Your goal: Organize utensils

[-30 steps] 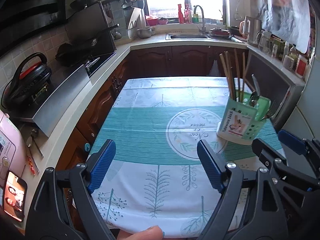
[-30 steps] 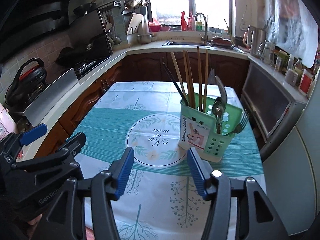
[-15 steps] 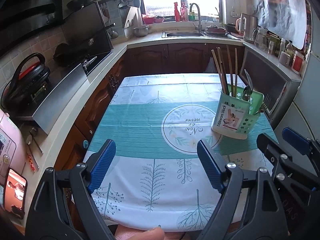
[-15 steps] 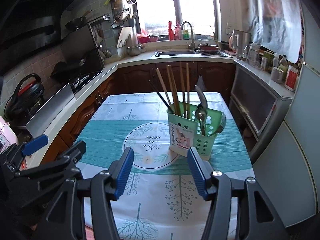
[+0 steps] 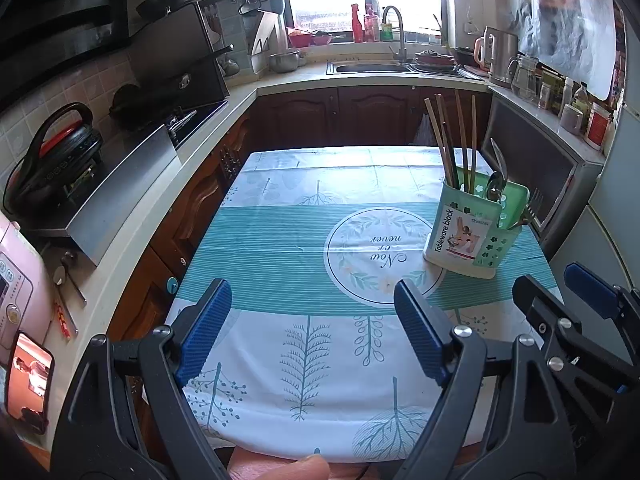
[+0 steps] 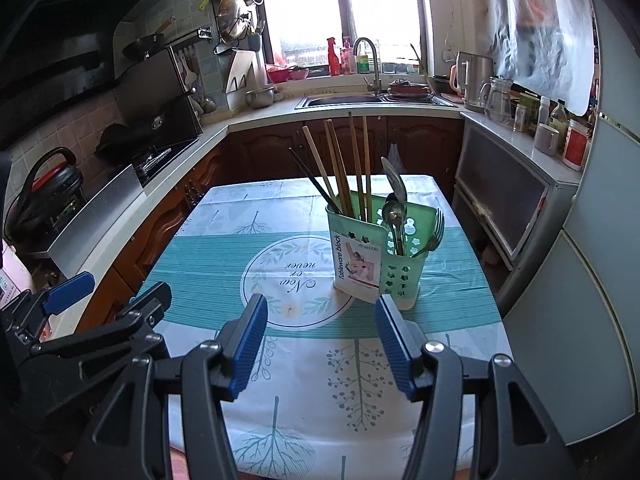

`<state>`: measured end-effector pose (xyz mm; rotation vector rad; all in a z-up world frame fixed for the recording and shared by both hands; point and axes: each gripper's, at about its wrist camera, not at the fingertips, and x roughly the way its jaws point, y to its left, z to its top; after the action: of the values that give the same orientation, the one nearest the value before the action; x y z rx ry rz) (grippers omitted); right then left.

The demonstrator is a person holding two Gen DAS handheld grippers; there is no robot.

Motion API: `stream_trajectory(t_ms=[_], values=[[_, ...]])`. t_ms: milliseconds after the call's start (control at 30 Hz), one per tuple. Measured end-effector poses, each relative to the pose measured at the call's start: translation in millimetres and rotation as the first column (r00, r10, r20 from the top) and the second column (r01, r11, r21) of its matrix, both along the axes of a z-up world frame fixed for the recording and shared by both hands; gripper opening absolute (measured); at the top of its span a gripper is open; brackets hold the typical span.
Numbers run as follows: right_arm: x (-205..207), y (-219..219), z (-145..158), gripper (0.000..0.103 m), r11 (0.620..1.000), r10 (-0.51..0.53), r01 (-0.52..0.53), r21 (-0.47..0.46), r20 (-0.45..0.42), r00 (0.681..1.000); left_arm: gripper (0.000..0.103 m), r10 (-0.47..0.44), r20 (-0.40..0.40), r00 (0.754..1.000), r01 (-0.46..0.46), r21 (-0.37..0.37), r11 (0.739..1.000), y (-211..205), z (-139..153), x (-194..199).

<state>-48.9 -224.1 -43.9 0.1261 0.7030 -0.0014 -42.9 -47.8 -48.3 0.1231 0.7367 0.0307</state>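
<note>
The left tool (image 5: 308, 332) is hovering released, blue pads spread, nothing between them. The right tool (image 6: 320, 340) is likewise gaping empty. The green plastic utensil caddy (image 6: 376, 264), holding wooden chopsticks (image 6: 344, 164), spoons and a fork, is standing upright on the worktop's teal-and-white patterned tablecloth (image 6: 208, 256), beyond the right tool.

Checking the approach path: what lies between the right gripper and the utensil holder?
Only bare tablecloth, shown in the right wrist view: nothing stands between the open right gripper and the utensil holder.

Gaping left hand-held gripper (image 5: 312, 328) above tablecloth (image 5: 280, 248), utensil holder (image 5: 472, 228) beyond.
</note>
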Motion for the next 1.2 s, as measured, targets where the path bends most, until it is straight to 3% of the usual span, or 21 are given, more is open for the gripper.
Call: stream_trajectory(t_ms=[1200], values=[[-0.5, 0.8, 1.2, 0.056, 1.0, -0.006, 0.007, -0.016, 0.012, 1.0, 0.082, -0.004, -0.001, 1.0, 0.004, -0.01, 1.0, -2.6, -0.2, 4.0]])
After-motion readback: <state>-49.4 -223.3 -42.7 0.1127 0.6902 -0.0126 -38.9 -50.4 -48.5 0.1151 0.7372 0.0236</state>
